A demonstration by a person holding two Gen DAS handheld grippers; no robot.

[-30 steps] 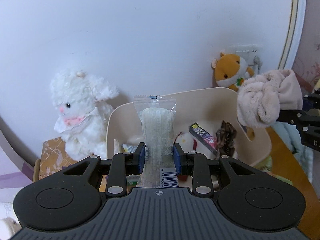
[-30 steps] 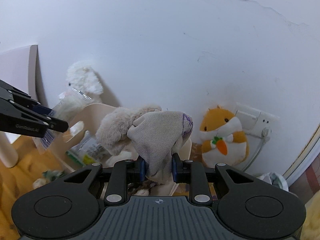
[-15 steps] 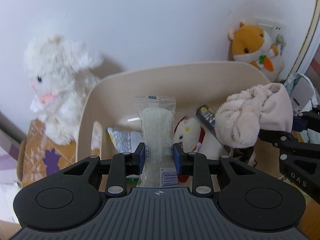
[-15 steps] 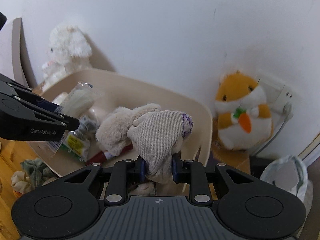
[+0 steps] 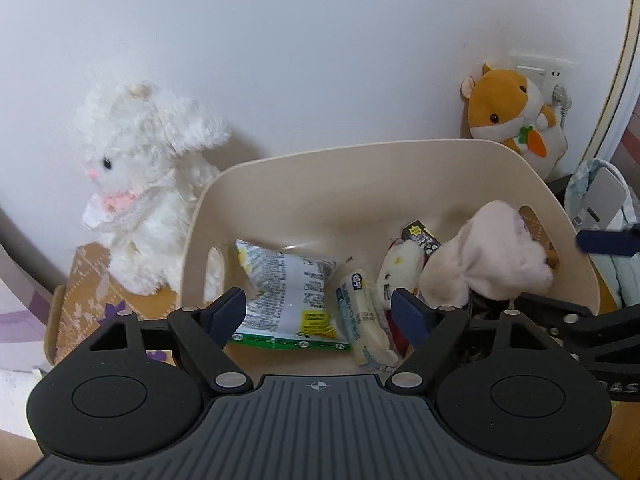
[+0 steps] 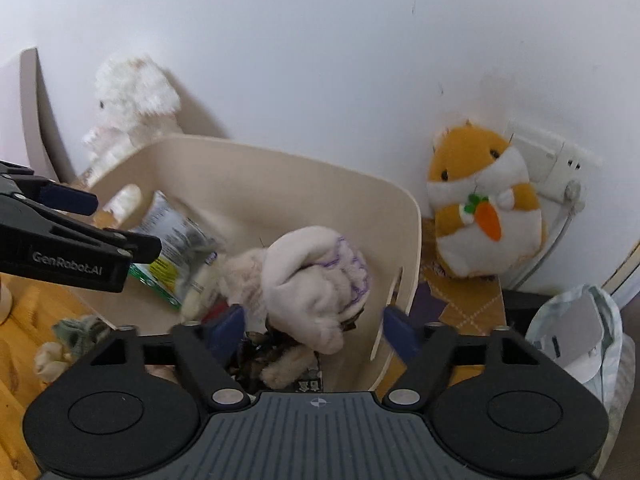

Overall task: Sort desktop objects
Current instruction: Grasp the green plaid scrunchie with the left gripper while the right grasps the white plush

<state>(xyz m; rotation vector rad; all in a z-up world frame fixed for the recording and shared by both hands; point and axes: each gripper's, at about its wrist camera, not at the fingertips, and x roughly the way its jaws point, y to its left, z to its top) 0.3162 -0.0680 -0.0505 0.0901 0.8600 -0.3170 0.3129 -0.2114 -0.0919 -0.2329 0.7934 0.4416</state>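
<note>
A beige bin (image 5: 360,148) stands against the white wall. My left gripper (image 5: 319,310) hovers over its near side with its jaws opening and nothing between them. The clear packet (image 5: 362,312) lies loose in the bin beside a snack bag (image 5: 288,292). My right gripper (image 6: 313,326) is over the bin's right end, its jaws also opening. The rolled beige sock bundle (image 6: 316,280) sits free between its pads, touching neither, on top of other small items in the bin.
A white rabbit plush (image 5: 144,192) sits on a patterned box (image 5: 84,280) left of the bin. An orange hamster plush (image 6: 484,208) leans by a wall socket on the right. A white plastic bag (image 6: 580,332) lies far right. Crumpled bits (image 6: 80,332) lie on the wooden tabletop.
Both grippers moved down over the bin and opened. The clear packet dropped out of the left one into the bin, and the sock bundle came out of the right one.
</note>
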